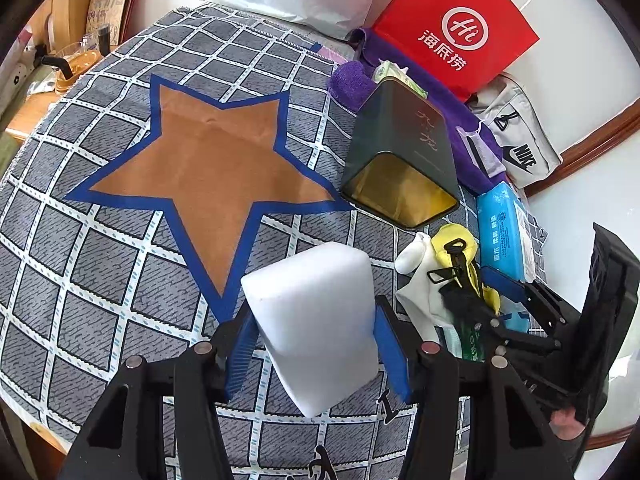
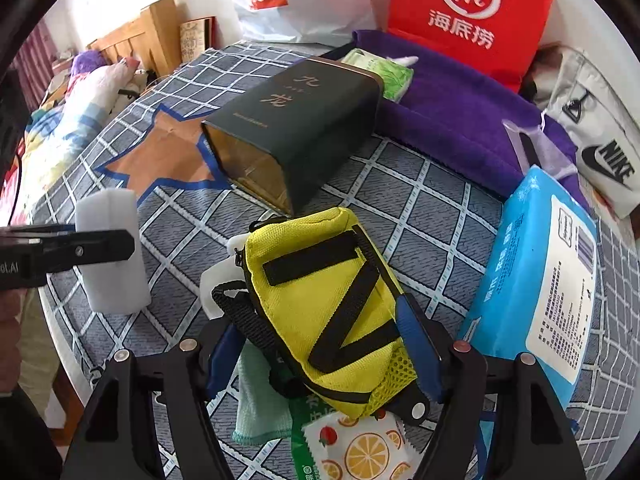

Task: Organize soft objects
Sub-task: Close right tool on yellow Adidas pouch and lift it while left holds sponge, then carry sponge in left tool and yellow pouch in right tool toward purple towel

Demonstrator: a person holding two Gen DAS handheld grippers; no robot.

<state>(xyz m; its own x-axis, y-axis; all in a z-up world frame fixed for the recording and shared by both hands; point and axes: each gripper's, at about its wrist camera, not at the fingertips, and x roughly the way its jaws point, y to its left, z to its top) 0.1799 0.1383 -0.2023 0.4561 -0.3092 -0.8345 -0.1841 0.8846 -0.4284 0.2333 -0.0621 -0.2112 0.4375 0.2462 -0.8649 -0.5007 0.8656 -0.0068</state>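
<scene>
A white sponge block (image 1: 316,320) sits between the blue pads of my left gripper (image 1: 316,344), which is shut on it above the checked cloth. In the right wrist view the same sponge (image 2: 116,284) shows at the left with a black finger across it. My right gripper (image 2: 320,352) is shut on a yellow pouch (image 2: 320,292) with black straps; the pouch hangs over a green cloth (image 2: 260,400) and a fruit-printed packet (image 2: 360,452). From the left wrist the pouch (image 1: 452,240) appears at the right, beside a white soft item (image 1: 416,280).
A dark tin box (image 1: 400,160) lies on its side, open end toward me. A blue wipes pack (image 2: 536,280), a purple towel (image 2: 460,112), a red paper bag (image 2: 468,12) and a white Nike bag (image 2: 600,152) crowd the right and back. The star cloth (image 1: 192,152) spreads left.
</scene>
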